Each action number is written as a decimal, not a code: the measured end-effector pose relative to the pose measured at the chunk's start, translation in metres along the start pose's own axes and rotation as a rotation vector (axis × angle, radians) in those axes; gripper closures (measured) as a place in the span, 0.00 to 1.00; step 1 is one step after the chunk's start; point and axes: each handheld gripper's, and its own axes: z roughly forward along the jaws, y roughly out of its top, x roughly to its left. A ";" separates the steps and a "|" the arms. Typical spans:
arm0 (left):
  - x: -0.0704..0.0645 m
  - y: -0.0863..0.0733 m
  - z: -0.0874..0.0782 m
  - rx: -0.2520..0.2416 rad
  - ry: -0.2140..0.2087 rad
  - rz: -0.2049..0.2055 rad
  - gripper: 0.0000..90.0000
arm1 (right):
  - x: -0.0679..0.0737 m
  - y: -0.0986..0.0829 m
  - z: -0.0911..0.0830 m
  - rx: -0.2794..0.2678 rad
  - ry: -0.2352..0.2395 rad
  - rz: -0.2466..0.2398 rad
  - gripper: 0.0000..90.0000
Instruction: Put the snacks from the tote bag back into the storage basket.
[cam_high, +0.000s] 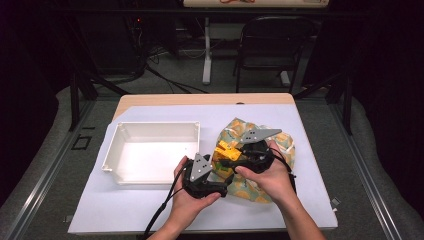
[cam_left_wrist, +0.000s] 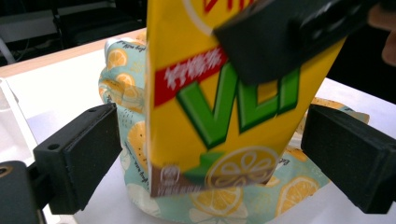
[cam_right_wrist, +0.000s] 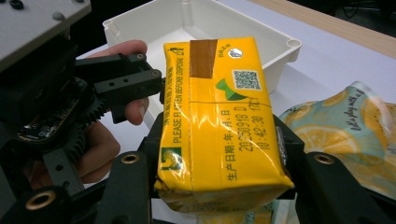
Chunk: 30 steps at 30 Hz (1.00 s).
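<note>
Clamped by the right gripper (cam_right_wrist: 219, 186) beside the white tray (cam_high: 120, 131), the yellow carton (cam_right_wrist: 217, 116) is straddled by the open left gripper (cam_left_wrist: 210, 154); releasing early risks a drop.

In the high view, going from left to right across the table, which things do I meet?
White tray → left gripper → yellow drink carton → right gripper → lemon-print bag.
</note>
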 end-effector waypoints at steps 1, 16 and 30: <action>0.000 0.000 0.000 -0.006 0.001 0.000 0.08 | 0.001 0.000 0.001 -0.001 0.000 0.000 0.59; -0.008 -0.001 -0.001 -0.008 0.073 0.029 0.25 | 0.015 0.001 0.010 0.018 -0.004 -0.006 0.59; -0.002 -0.003 -0.006 -0.039 0.077 0.004 0.35 | 0.011 0.003 0.005 -0.049 0.025 0.046 0.42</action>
